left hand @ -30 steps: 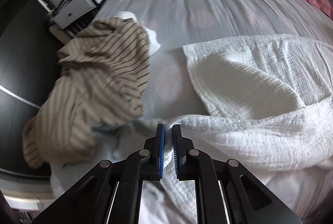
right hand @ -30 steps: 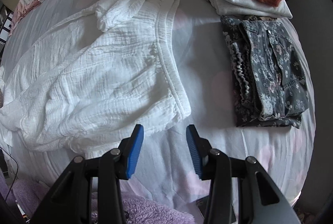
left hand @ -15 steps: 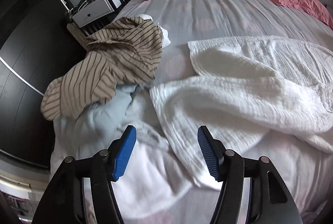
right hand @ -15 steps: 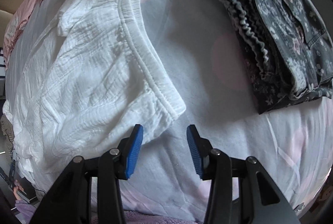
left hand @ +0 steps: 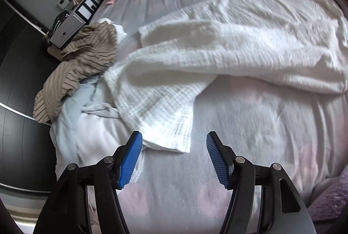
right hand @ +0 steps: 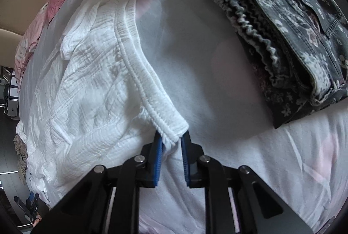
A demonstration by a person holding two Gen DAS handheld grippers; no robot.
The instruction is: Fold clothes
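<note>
Crinkled white cotton, a pair of trousers by the look of the elastic waistband, lies spread across the grey bed sheet and is the piece being worked. At about nine o'clock in the left wrist view sits a rumpled striped shirt with a pale blue garment below it, both not yet folded. The left claw hangs with its jaws wide apart and nothing between them, just short of the trouser leg's hem, which lies toward twelve o'clock from it. In the right wrist view the waistband runs from eleven o'clock down to the right claw, whose jaws are closing with the band's corner between the pads. At two o'clock lies a folded flowered garment, already done. The step appears to be gripping the trousers at both ends. Next, I judge, the left claw must come forward and pinch the hem so both ends can be lifted together.
</note>
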